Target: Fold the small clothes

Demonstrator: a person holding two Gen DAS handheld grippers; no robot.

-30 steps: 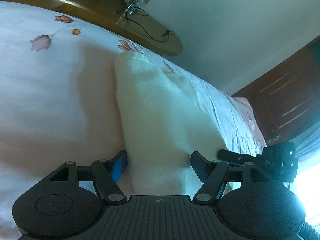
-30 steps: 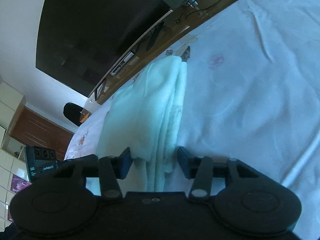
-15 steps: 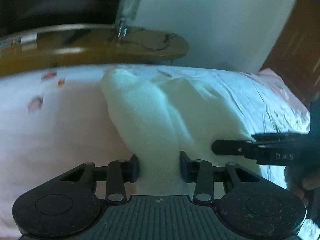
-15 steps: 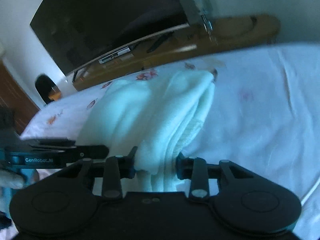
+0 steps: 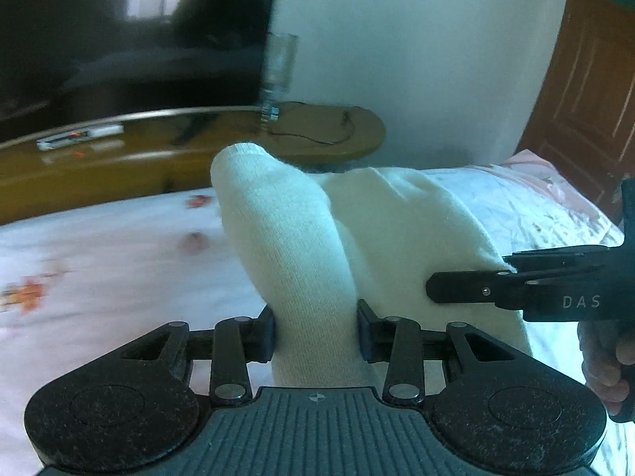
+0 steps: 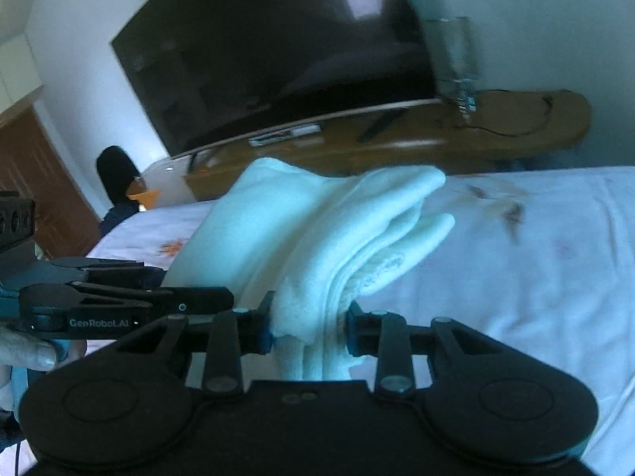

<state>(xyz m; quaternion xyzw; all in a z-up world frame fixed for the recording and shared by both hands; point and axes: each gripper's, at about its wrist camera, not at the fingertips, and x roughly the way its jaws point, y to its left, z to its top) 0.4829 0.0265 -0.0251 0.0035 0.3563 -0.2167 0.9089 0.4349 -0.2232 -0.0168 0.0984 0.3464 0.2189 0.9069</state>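
Observation:
A folded white knit garment (image 5: 301, 238) hangs between both grippers above the bed. My left gripper (image 5: 315, 331) is shut on its near left edge, and the cloth rises in a thick fold away from the jaws. My right gripper (image 6: 309, 327) is shut on the stacked layers at the other near edge of the garment (image 6: 317, 238). The right gripper also shows in the left wrist view (image 5: 476, 287) at the garment's right side. The left gripper shows in the right wrist view (image 6: 190, 303) at the left.
The bed has a white sheet (image 5: 99, 261) with small flower prints. Beyond it stands a wooden TV bench (image 6: 436, 139) with a large dark TV (image 6: 278, 47), a remote and cables. A brown door (image 5: 587, 91) is at the right.
Both grippers closed on the garment's near edges and lifted it off the sheet. Both views tilted up from the bed toward the TV wall.

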